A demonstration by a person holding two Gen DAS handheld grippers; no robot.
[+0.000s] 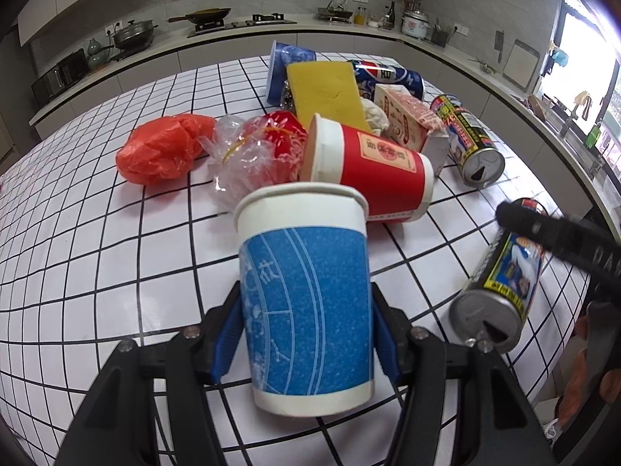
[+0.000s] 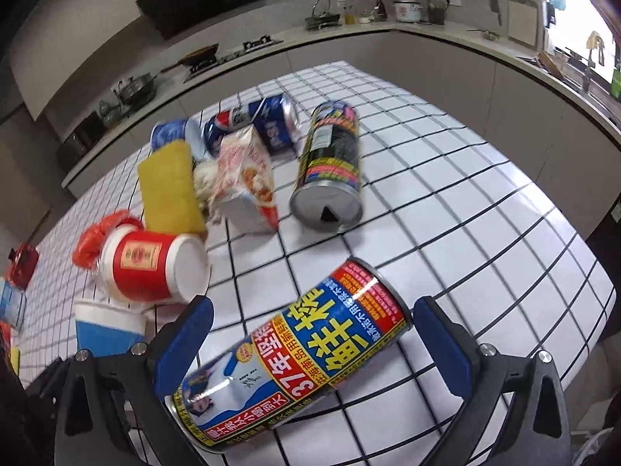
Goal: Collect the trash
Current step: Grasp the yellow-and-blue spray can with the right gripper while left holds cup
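Observation:
My left gripper [image 1: 306,334] is shut on a blue-and-white paper cup [image 1: 306,303], held mouth-up just above the white tiled table [image 1: 77,233]; the same cup [image 2: 104,330] appears at the lower left of the right wrist view. A yellow-and-red drink can [image 2: 295,365] lies slantwise on the tiles between the blue fingers of my right gripper [image 2: 316,343], which stands open, its right pad apart from the can. In the left wrist view that can [image 1: 496,299] lies under a black finger [image 1: 543,229] of the right gripper.
A pile of trash sits mid-table: a tipped red paper cup [image 1: 372,171], an orange bag [image 1: 163,147], crumpled clear plastic [image 1: 244,155], a yellow sponge [image 1: 330,93], a carton [image 1: 411,120], a second can [image 2: 330,167] and blue soda cans [image 2: 264,116]. Kitchen counters [image 1: 349,31] ring the table.

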